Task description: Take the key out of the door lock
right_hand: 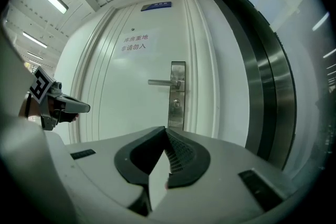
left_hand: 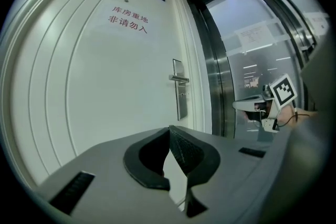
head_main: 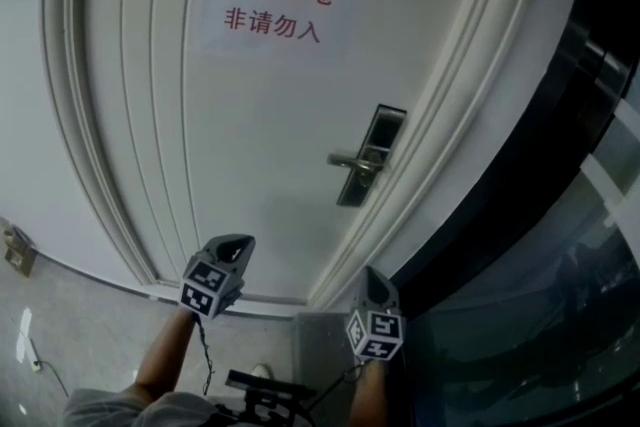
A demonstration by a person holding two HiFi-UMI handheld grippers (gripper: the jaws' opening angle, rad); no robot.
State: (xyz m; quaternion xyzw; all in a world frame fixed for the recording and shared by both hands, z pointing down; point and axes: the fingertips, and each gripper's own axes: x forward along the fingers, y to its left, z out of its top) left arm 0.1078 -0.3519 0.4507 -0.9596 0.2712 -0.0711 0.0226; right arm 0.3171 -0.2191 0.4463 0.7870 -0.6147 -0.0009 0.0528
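Handling the key point(right_hand: 177, 104): judged small, light and stiff, smooth metal likely to slip between pads; seen only as a tiny dark spot at the keyhole, too small to make out bow or blade.
Hold point: judged best on the flat bow standing out of the door lock point(right_hand: 177, 94), pinched across both faces and drawn straight out along the keyhole; cannot tell whether turned fully home.
Right gripper point(right_hand: 166, 131): closed tip to tip, nothing between the jaws.
Left gripper point(left_hand: 169, 131): closed the same way, empty.
Key from right gripper: almost straight ahead of the jaws, a little above their line, well apart; no contact.
Key from left gripper: ahead and slightly off to the right, also well apart.
Better placed: right gripper, judged from facing the lock squarely.
Lever handle point(right_hand: 163, 82): just above the key, reaching leftward from the lock plate, toward the left gripper's side; judged close enough to crowd a wide approach from above.
Door point(head_main: 250, 135): white, panelled, facing both grippers; red-lettered sign point(head_main: 275, 5) above and left of the lock.
Needed before any grasp: jaws parted a little, just wider than the bow, then brought forward level with the keyhole.
Risk: glancing off the smooth bow or nudging the handle.
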